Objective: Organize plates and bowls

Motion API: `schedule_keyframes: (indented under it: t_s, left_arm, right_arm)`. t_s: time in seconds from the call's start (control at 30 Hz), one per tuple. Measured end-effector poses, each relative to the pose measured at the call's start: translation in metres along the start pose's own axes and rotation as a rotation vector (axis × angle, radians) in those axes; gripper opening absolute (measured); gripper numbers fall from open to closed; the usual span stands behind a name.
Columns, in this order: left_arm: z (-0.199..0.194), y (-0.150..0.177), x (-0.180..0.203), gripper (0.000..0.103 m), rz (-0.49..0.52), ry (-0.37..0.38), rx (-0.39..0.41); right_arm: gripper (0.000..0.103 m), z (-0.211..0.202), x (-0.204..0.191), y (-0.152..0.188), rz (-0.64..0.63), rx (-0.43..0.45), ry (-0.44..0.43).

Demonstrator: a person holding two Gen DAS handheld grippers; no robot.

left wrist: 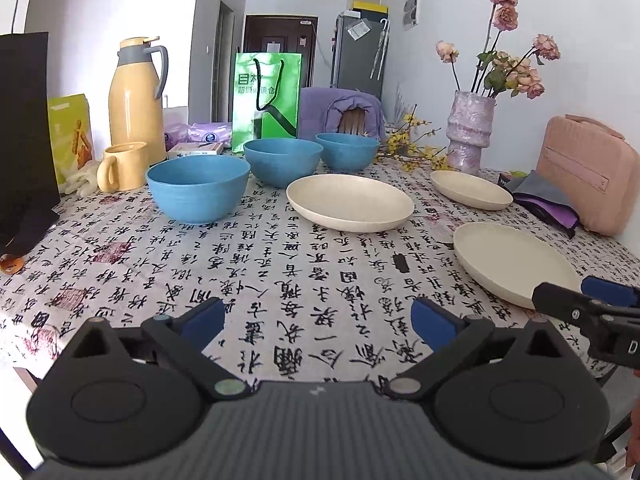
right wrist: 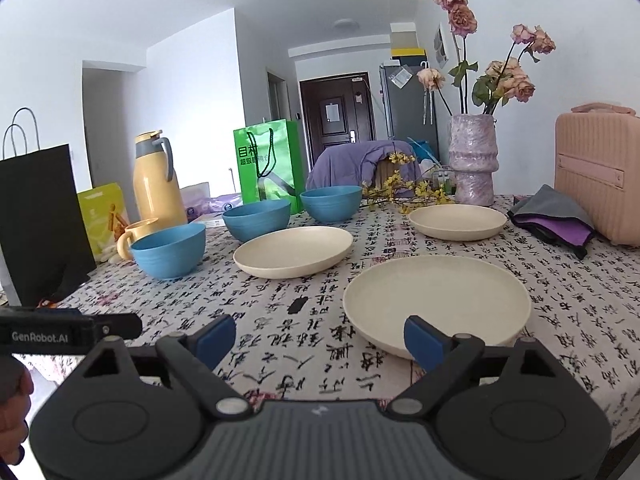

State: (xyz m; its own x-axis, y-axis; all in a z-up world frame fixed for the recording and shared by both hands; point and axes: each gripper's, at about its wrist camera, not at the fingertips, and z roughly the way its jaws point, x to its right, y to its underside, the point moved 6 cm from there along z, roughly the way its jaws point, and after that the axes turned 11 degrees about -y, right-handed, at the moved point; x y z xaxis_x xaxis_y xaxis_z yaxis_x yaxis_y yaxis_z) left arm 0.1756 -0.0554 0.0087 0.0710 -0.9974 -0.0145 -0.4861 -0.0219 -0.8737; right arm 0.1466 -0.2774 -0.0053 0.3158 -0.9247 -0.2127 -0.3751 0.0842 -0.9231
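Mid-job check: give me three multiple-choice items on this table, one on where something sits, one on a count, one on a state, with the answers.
1. Where does the mug stand?
A. Left of the nearest blue bowl
B. Inside a plate
C. Beside the vase

2. How many cream plates are on the table?
A. One
B. Three
C. Five

3. What state are the blue bowls in?
A. Stacked in one pile
B. Upside down
C. Upright and apart

Answers:
1. A: in the left wrist view the mug sits left of that bowl, in front of the yellow flask.
2. B: the near plate, the middle plate and the far plate are the only ones.
3. C: three bowls stand in a row, rims up, gaps between them, nothing nested.
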Motion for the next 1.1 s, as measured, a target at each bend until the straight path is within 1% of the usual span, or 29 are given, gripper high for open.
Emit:
schedule_keyframes:
  t_s: [0.2,0.4,0.47,0.53,0.6,0.67,0.73,0.83,0.97,1.0,1.03,1.1]
  left_arm:
    - [0.028,-0.016,0.000,0.101,0.001,0.001,-0.022]
    - [0.066,-0.042,0.003,0.101,0.002,0.009,-0.037]
    - [0.083,-0.052,0.005,0.098,0.007,0.016,-0.042]
    - [0.100,-0.062,0.007,0.093,0.010,0.018,-0.049]
    - [0.120,-0.074,0.009,0.090,0.006,0.031,-0.058]
    - [0.142,-0.083,0.011,0.085,0.003,0.035,-0.072]
    - [0.166,-0.090,0.013,0.079,0.004,0.031,-0.097]
    - [0.202,-0.100,0.014,0.075,-0.006,0.017,-0.135]
    - [0.235,-0.109,0.016,0.071,0.005,-0.004,-0.155]
    - [0.242,-0.111,0.018,0.069,0.014,-0.010,-0.161]
    - [0.248,-0.112,0.019,0.064,0.025,-0.015,-0.166]
    - [0.259,-0.114,0.024,0.060,0.048,-0.007,-0.173]
  right_arm:
    - [0.091,0.030,0.009,-0.013,0.008,-0.023,0.015]
    - [0.091,0.067,0.022,-0.032,0.030,-0.043,0.024]
    - [0.091,0.082,0.027,-0.039,0.038,-0.053,0.033]
    - [0.091,0.096,0.033,-0.045,0.043,-0.062,0.037]
    - [0.091,0.110,0.037,-0.052,0.041,-0.069,0.038]
    - [0.091,0.126,0.041,-0.060,0.040,-0.078,0.029]
    - [0.091,0.147,0.047,-0.071,0.052,-0.096,0.002]
    - [0.091,0.181,0.059,-0.085,0.079,-0.136,-0.018]
    - [0.088,0.227,0.077,-0.095,0.148,-0.214,-0.060]
    - [0.087,0.239,0.081,-0.096,0.168,-0.237,-0.067]
    - [0.084,0.248,0.083,-0.096,0.180,-0.251,-0.073]
    - [0.082,0.266,0.089,-0.096,0.201,-0.285,-0.056]
